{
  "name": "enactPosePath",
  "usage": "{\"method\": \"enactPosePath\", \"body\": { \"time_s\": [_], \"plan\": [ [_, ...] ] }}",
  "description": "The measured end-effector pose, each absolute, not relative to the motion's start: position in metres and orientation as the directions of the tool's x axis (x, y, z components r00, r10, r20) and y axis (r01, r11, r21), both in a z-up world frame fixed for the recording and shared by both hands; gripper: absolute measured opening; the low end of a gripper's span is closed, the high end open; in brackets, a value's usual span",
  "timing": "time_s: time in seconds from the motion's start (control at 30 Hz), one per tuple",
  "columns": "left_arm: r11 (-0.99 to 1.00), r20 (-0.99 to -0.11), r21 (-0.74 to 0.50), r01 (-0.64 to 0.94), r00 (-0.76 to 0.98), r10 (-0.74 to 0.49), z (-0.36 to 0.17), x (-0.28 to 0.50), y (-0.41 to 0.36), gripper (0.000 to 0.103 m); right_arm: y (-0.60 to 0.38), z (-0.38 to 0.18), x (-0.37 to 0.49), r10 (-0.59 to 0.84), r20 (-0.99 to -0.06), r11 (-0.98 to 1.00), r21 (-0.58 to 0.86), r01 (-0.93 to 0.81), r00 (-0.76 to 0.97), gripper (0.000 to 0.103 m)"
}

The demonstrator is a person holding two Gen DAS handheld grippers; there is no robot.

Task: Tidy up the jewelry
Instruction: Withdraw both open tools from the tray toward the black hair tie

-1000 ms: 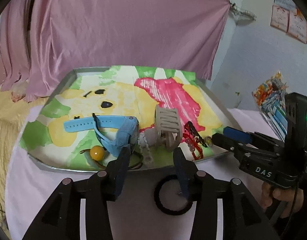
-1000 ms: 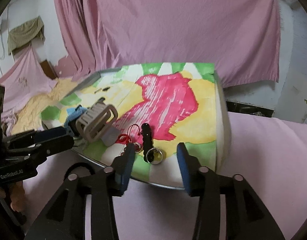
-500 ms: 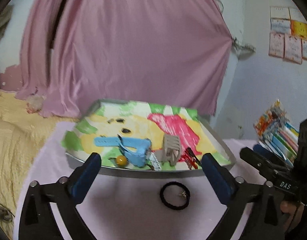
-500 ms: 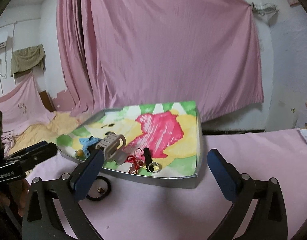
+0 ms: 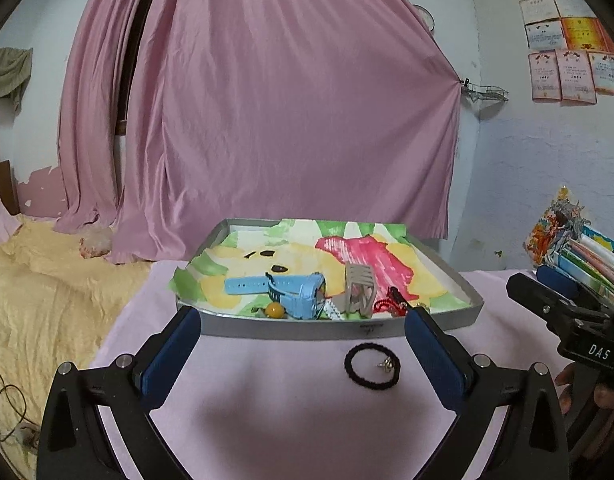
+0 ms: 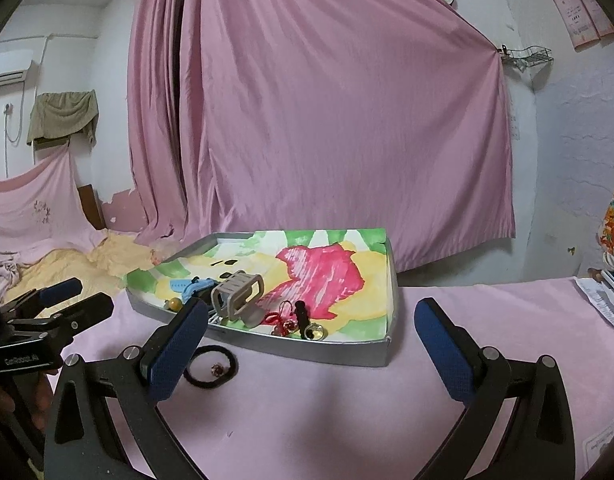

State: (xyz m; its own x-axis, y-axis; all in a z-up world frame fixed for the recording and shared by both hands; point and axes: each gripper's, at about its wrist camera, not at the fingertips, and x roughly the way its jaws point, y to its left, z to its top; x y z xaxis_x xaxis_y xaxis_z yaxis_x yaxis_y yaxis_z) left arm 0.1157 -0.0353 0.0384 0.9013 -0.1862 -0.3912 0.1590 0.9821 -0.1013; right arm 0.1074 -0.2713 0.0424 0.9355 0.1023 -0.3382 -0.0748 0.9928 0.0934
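Note:
A grey tray (image 5: pixel 459 312) (image 6: pixel 347 354) lined with a colourful drawing holds a blue watch (image 5: pixel 291 286) (image 6: pixel 191 284), a beige hair claw (image 5: pixel 359 286) (image 6: pixel 237 294), a yellow bead (image 5: pixel 274 310), a red charm (image 5: pixel 385 305) (image 6: pixel 281 320), a black clip (image 6: pixel 301 314) and a ring (image 6: pixel 315 333). In front of the tray a black hair tie (image 5: pixel 371 365) (image 6: pixel 211 368) lies on the pink cloth with a small earring (image 5: pixel 386 365) inside it. My left gripper (image 5: pixel 303 346) and my right gripper (image 6: pixel 311 344) both stand wide open and empty, short of the tray.
Pink cloth covers the table (image 5: pixel 287 400). A pink curtain (image 5: pixel 287 120) hangs behind. A yellow blanket (image 5: pixel 39 300) lies at the left. Colourful books and packets (image 5: pixel 579 248) are stacked at the right, near the right gripper's body (image 5: pixel 567 320).
Both grippers opened from narrow to wide and pulled back and up from the tray. The tray's items look smaller and farther now.

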Motion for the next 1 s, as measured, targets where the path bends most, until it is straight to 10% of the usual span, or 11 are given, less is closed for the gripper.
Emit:
{"method": "enactPosePath", "body": {
  "time_s": [0.53, 0.87, 1.0],
  "plan": [
    [0.964, -0.604, -0.168, 0.205, 0.751, -0.265, 0.012, 0.146, -0.034, 0.101, -0.268, 0.032, 0.117, 0.112, -0.47, 0.994, 0.052, -0.1, 0.875, 0.101],
    [0.948, -0.688, -0.195, 0.253, 0.653, -0.316, -0.002, 0.169, -0.046, 0.065, -0.258, 0.02, 0.134, 0.142, -0.577, 0.987, 0.02, -0.159, 0.805, 0.1],
    [0.937, -0.704, -0.215, 0.276, 0.621, -0.344, -0.006, 0.178, -0.049, 0.052, -0.249, 0.015, 0.143, 0.152, -0.618, 0.98, -0.008, -0.2, 0.771, 0.071]
  ]
}}
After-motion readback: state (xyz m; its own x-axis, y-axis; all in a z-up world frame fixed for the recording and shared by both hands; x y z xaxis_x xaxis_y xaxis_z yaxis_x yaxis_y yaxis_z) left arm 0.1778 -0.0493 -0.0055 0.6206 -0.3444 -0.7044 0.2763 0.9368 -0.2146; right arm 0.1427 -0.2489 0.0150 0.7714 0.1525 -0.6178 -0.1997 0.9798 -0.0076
